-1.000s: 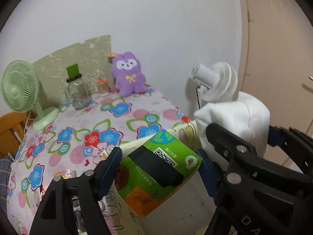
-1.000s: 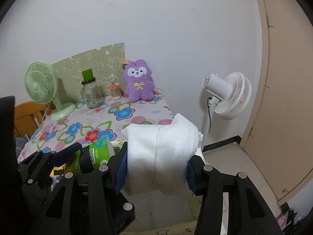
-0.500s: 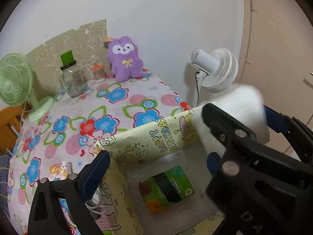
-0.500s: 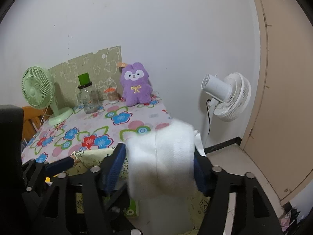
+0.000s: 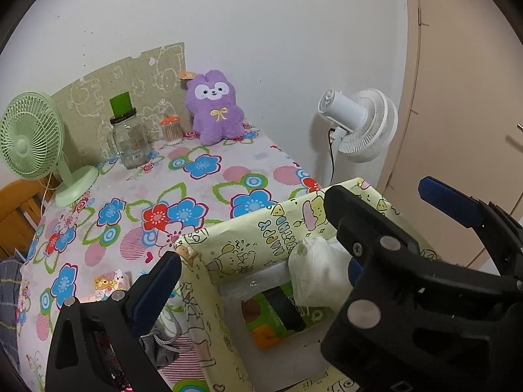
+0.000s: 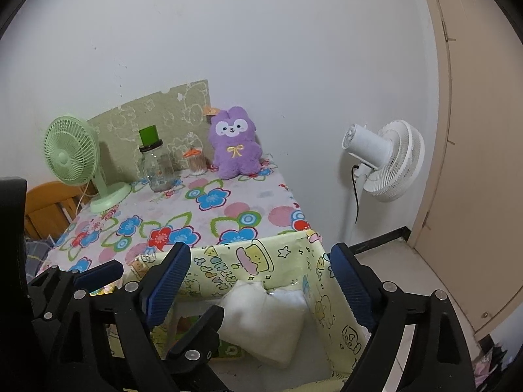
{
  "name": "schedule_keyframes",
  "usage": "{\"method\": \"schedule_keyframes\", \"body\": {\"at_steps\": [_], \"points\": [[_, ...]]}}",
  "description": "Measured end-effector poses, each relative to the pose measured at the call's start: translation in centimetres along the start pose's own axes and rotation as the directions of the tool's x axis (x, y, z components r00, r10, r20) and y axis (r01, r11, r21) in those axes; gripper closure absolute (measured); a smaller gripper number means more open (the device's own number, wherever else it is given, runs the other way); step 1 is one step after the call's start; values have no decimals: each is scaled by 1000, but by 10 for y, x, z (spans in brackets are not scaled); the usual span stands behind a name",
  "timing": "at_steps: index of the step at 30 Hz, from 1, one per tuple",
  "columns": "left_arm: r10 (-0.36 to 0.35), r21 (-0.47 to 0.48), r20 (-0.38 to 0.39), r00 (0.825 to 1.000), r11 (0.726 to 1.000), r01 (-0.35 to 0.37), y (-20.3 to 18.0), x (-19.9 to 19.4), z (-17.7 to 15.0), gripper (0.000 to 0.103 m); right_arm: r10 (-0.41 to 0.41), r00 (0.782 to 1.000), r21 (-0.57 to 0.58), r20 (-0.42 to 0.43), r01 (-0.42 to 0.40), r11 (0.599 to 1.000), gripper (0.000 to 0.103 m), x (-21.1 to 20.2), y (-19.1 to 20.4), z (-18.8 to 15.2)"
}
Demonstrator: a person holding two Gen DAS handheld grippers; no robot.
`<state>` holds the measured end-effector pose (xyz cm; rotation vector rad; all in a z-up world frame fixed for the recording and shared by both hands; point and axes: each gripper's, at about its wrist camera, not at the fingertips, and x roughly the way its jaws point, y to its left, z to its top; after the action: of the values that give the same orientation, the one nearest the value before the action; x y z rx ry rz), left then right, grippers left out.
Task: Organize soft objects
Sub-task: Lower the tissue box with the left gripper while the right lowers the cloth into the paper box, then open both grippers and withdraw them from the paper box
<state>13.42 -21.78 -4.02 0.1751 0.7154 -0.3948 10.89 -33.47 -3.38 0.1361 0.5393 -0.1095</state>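
A yellow cartoon-print fabric box (image 5: 248, 228) (image 6: 261, 248) stands at the near edge of the floral table. Inside it lie a green snack packet (image 5: 278, 313) and a white soft bundle (image 5: 313, 274) (image 6: 264, 323), the bundle partly over the packet. My left gripper (image 5: 261, 264) hangs open above the box with nothing between its pads. My right gripper (image 6: 260, 261) (image 5: 392, 196) is above the box's right half. Its jaws are opening, and the white bundle lies free below them. A purple plush toy (image 5: 214, 111) (image 6: 235, 143) sits against the far wall.
On the floral tablecloth (image 5: 202, 192) stand a green desk fan (image 5: 29, 137), a glass jar (image 5: 129, 140) and a small orange-lidded pot (image 5: 171, 129). A white floor fan (image 6: 382, 160) is right of the table, a beige door (image 6: 483, 163) beyond it. A grey drawstring pouch (image 5: 160, 346) lies beside the box.
The left gripper opened and the green packet dropped into the box. The right gripper opened too, and the white bundle fell in on top of it.
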Motion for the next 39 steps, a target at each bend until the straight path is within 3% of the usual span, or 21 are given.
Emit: {"method": "schedule_keyframes", "body": {"at_steps": [39], "points": [[71, -50, 149, 986, 997, -64, 49, -108, -37, 0, 56, 997, -58, 62, -52, 997, 9, -86, 79, -7]]}}
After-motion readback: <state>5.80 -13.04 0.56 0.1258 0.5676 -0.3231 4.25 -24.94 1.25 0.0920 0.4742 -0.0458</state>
